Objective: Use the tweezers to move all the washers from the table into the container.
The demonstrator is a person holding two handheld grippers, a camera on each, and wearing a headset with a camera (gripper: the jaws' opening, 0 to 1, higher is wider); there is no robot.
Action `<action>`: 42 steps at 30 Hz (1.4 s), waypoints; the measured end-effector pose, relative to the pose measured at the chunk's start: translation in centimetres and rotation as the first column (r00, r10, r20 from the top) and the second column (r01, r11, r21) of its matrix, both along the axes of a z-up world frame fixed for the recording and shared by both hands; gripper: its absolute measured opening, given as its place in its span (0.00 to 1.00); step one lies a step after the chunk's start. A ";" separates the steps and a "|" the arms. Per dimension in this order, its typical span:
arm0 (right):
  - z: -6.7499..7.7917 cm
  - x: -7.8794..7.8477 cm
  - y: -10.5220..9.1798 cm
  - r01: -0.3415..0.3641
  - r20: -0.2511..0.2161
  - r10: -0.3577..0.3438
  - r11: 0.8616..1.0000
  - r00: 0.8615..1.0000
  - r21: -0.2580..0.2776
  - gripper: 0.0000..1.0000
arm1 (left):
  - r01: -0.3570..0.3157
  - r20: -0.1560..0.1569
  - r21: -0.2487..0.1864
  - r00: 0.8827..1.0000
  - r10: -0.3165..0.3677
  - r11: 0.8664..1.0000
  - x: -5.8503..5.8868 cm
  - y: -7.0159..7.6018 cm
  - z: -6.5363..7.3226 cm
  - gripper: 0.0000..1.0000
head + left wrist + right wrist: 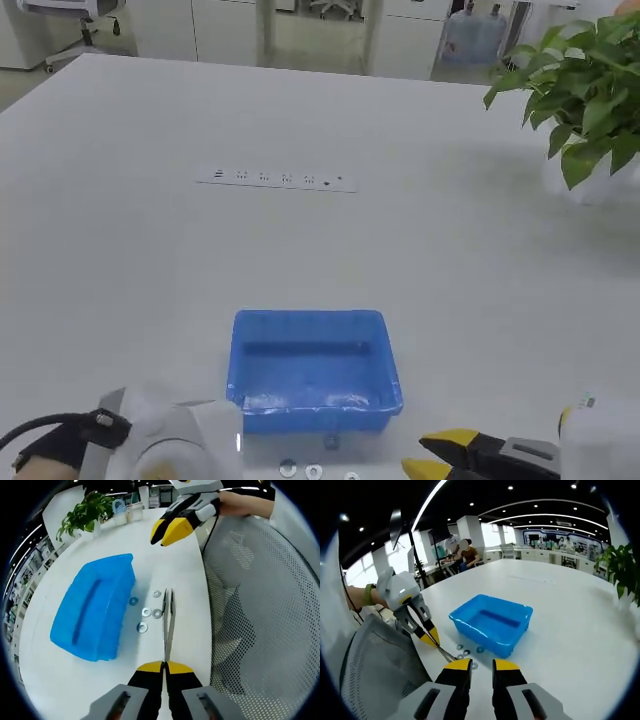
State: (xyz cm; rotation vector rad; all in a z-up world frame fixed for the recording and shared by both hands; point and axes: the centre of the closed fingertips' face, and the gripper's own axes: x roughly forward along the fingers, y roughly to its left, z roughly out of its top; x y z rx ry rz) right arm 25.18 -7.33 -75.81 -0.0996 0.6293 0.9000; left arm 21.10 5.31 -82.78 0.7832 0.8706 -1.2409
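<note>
A blue container [310, 365] stands near the table's front edge. Several small steel washers [146, 612] lie on the white table between its near wall and the edge; three of them show in the head view [314, 472]. My left gripper [165, 666] is shut on silver tweezers [168, 625], whose closed tips lie just right of the washers. In the right gripper view the left gripper [431, 636] holds the tweezers [445, 654] low over the washers [466, 652]. My right gripper [481, 664] stands open and empty, hovering beyond the washers [167, 530] [435, 453].
A grey mesh chair back [260, 620] sits close against the table edge beside the grippers. A potted plant [585, 90] stands at the far right, and a flush socket strip [275, 179] lies mid-table. People sit at a far desk [462, 550].
</note>
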 end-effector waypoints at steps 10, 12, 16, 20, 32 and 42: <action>0.4 -1.0 1.5 -0.141 0.067 0.146 0.987 0.987 -0.079 0.11 | 0.054 0.068 -0.087 0.997 -0.048 0.995 -0.7 -1.9 4.9 0.00; 1.1 -1.4 1.9 -0.167 0.074 0.173 0.983 0.982 -0.081 0.10 | 0.061 0.078 -0.106 0.996 -0.053 0.992 -0.9 -2.4 6.2 0.00; 2.6 -2.6 3.3 -0.289 0.105 0.297 0.954 0.949 -0.084 0.06 | 0.070 0.086 -0.135 0.995 -0.059 0.988 -1.4 -3.4 8.4 0.00; 2.7 -4.1 4.5 -0.399 0.089 0.408 0.911 0.909 -0.106 0.06 | 0.086 0.085 -0.136 0.994 -0.075 0.987 -1.9 -4.0 9.6 0.00; -0.6 -5.7 6.9 -0.514 0.039 0.524 0.845 0.851 -0.149 0.17 | 0.135 0.080 -0.130 0.989 -0.125 0.982 -2.0 -6.0 10.9 0.00; -1.4 -4.8 8.4 -0.539 0.032 0.547 0.831 0.836 -0.139 0.05 | 0.115 0.085 -0.134 0.991 -0.104 0.984 -1.3 -5.7 11.1 0.00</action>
